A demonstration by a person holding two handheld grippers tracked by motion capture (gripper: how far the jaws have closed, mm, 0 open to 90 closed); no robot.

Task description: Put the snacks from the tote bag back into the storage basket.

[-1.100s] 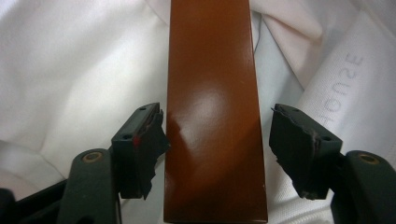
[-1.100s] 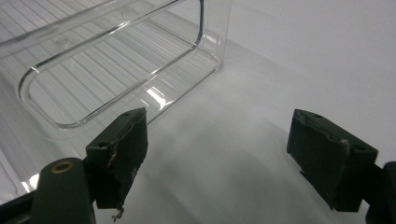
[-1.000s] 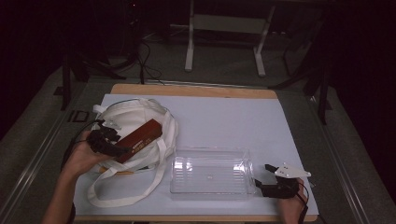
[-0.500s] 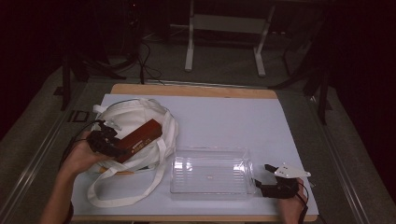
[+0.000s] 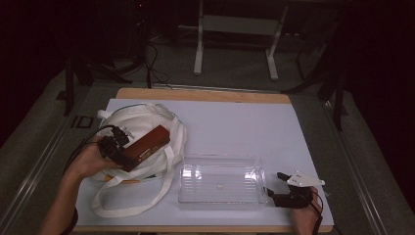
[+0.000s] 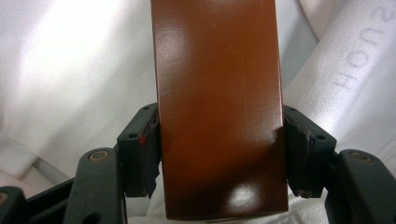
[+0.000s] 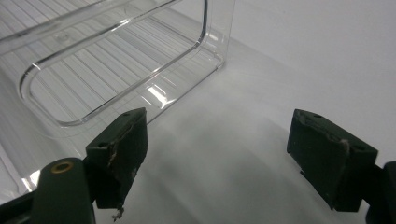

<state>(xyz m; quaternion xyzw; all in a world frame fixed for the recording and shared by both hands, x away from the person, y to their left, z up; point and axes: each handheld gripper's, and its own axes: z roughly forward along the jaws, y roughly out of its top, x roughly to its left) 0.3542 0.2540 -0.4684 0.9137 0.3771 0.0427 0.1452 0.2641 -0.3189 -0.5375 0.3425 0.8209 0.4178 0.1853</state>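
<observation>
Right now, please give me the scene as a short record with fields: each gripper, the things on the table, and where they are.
left gripper: jaws have just been closing and now clamp the brown box
brown box: long, glossy, held over the white bag, one end raised
white bag: cloth tote, lies at the left of the table, straps spread toward the front
clear tray: empty, front centre of the white mat
right gripper: open, nothing between the jaws, beside the tray's right end

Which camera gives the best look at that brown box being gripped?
The left gripper view: the brown box is seen close up, glossy, clamped on both sides by the left gripper. The high view shows it small, lying across the white bag. The right gripper view faces the clear tray instead.
</observation>
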